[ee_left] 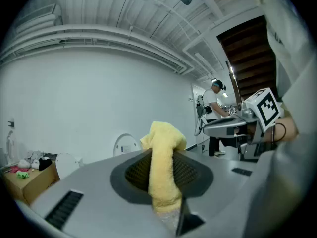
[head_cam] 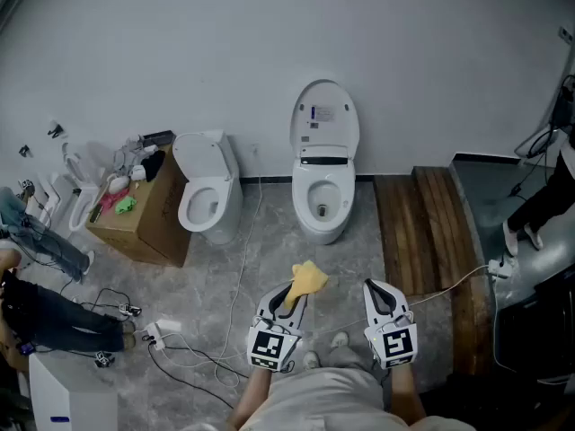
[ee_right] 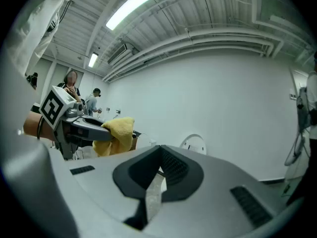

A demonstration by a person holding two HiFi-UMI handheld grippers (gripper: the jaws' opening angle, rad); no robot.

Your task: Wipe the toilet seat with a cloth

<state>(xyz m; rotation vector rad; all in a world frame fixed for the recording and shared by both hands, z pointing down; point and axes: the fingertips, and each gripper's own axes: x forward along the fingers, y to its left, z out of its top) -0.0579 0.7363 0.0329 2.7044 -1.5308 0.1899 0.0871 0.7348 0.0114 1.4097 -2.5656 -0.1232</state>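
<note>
A white toilet stands against the far wall with its lid raised and the seat down. My left gripper is shut on a yellow cloth, which sticks out ahead of the jaws; the cloth fills the left gripper view's middle. My right gripper hangs beside it, shut with nothing held. Both hover well short of the toilet. In the right gripper view the cloth shows at left and the toilet lid behind the jaws.
A second white toilet stands left of the first, beside a cardboard box of odds and ends. Cables trail over the grey floor. Wooden boards lie at right. A person's legs rest at the left edge.
</note>
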